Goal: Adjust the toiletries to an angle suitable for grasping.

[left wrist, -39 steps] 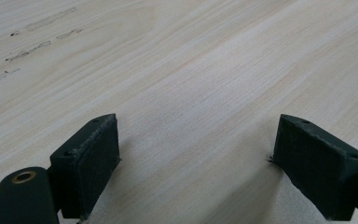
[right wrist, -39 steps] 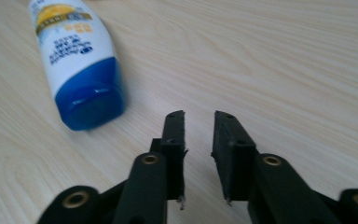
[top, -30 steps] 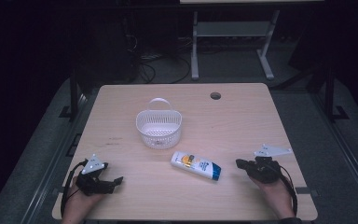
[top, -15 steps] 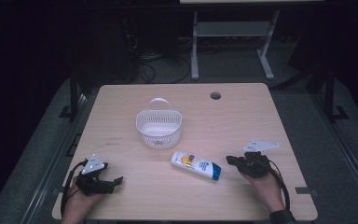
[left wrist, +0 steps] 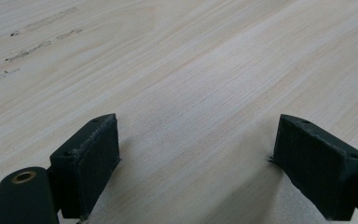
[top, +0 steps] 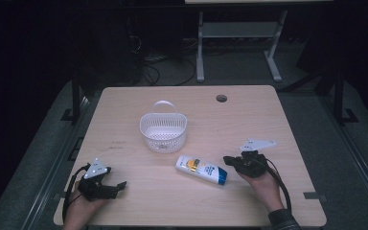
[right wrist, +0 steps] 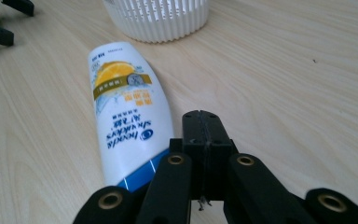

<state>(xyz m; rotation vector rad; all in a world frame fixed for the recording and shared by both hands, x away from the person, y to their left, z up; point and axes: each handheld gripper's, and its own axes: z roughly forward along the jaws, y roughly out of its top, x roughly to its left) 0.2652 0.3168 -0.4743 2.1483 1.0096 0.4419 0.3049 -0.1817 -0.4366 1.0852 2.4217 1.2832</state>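
A light wooden table (top: 268, 120) is seen from above, with a white slatted basket (top: 163, 132) set near its middle, its handle raised at the far side. A white shampoo bottle (top: 202, 169) with a blue cap end is laid flat on the table just in front of the basket, cap end turned toward the right gripper (top: 231, 160). That gripper is held low at the right side of the table, its tip just beside the blue end of the bottle; whether the two touch cannot be told. In the right gripper view its jaws are seen pressed together with nothing between them, and the bottle (right wrist: 126, 109) is stretched away to their left, an orange picture and printed label on its face, with the basket (right wrist: 158, 16) beyond it. The left gripper (top: 117, 186) is held at the near left corner of the table, well apart from the bottle and the basket. In the left gripper view its two black pads (left wrist: 95, 149) are spread wide over bare wood (left wrist: 191, 84), nothing being gripped, and faint scuff marks (left wrist: 32, 35) are seen farther off on the surface.
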